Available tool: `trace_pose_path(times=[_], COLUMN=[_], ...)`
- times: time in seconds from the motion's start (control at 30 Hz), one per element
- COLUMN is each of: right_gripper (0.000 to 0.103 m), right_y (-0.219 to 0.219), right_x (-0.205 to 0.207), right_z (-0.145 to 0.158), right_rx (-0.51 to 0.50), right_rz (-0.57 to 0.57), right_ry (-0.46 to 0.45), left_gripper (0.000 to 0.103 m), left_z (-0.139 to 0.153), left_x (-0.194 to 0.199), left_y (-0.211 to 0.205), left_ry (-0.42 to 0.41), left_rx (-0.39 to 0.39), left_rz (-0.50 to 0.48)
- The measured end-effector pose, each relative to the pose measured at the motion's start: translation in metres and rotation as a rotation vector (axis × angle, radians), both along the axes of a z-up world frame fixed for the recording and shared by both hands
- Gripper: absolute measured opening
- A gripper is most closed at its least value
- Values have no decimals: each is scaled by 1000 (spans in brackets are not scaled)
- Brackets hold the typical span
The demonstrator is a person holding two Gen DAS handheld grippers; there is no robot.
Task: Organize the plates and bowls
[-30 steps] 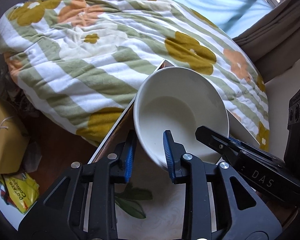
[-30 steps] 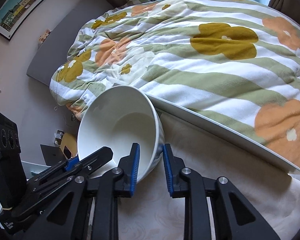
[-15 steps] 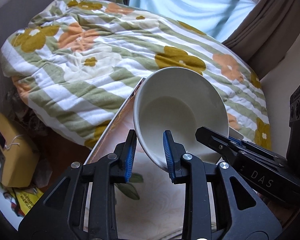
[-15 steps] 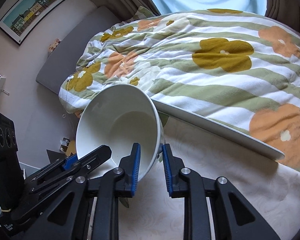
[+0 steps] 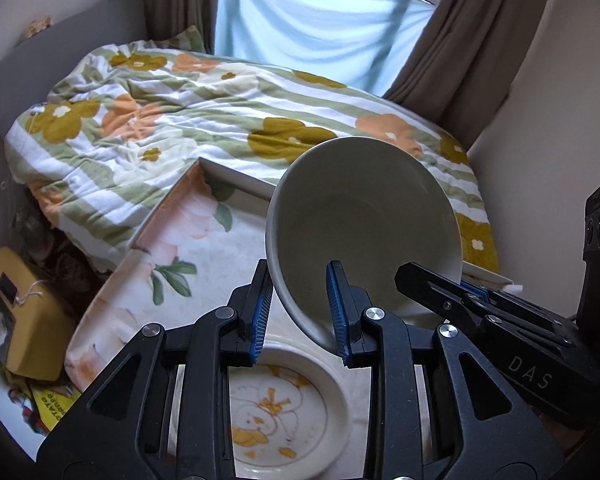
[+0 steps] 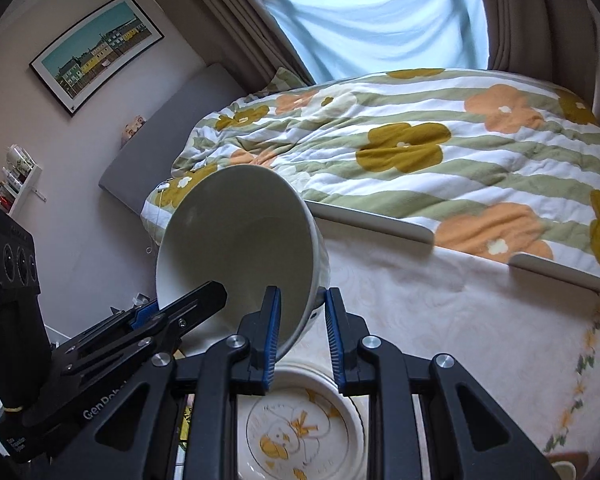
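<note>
A plain white bowl hangs tilted in the air above the table, held by both grippers. My left gripper is shut on its near-left rim. My right gripper is shut on the rim's right side, with the same bowl filling the left half of the right wrist view. The right gripper's black fingers show at the right of the left wrist view. Below the bowl a plate with a yellow duck drawing lies flat on the table; this plate also shows between the right gripper's arms.
The table wears a pale floral tablecloth and has a white raised rim. Behind it lies a bed with a striped flower duvet. A yellow box sits low at the left. Curtains and a framed picture are beyond.
Both grippers have risen and pulled back with the bowl between them. The duck plate has come into view beneath, and more of the room and window shows.
</note>
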State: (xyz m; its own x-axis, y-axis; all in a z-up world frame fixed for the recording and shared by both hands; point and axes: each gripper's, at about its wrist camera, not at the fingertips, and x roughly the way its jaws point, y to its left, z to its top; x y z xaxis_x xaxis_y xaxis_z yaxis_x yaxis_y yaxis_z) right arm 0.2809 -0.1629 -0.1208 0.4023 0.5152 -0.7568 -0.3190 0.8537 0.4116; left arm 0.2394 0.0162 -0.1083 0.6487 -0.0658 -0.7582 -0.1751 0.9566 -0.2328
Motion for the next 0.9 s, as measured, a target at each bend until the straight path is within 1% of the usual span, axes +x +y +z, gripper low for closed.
trace_pose_path(times=[0.1,0.23,0.4,0.47,0.57,0.7,0.8,0.9], right_gripper=[21,21,21,21,21,21,21,21], right_y=[-37,-83,-131,-149,-168,-190,-202,-214], right_x=[-30,-63,-92,-103,-117,-133,-140,-148], right_z=[13,21,19,16,9,-3,-17,-36], right_rx=[-13,-39,-60,-68,-89,-105,-118,-119], right_rz=[-44,-108,-203,-249,-311,-383,-418,-447], right_ry=[-17,-21,2,12,31,75,115,160], left_gripper=[25,25,25,25,25,25,24,24], left_z=[5,6,-1,-6,-18,-40,-59,-78], left_x=[-22,-48,-68,-73,-78,-79,-78,-74], left_y=[-38,-91,-151,-175,-206,-238,-256,-265], left_ry=[-12,-13,16,33,68,138,198,250], left_rx=[-14,-38,-64,-62,-67,-71,-63,-51], left_rz=[-42,-105,-208,-253,-323,-407,-452,-483])
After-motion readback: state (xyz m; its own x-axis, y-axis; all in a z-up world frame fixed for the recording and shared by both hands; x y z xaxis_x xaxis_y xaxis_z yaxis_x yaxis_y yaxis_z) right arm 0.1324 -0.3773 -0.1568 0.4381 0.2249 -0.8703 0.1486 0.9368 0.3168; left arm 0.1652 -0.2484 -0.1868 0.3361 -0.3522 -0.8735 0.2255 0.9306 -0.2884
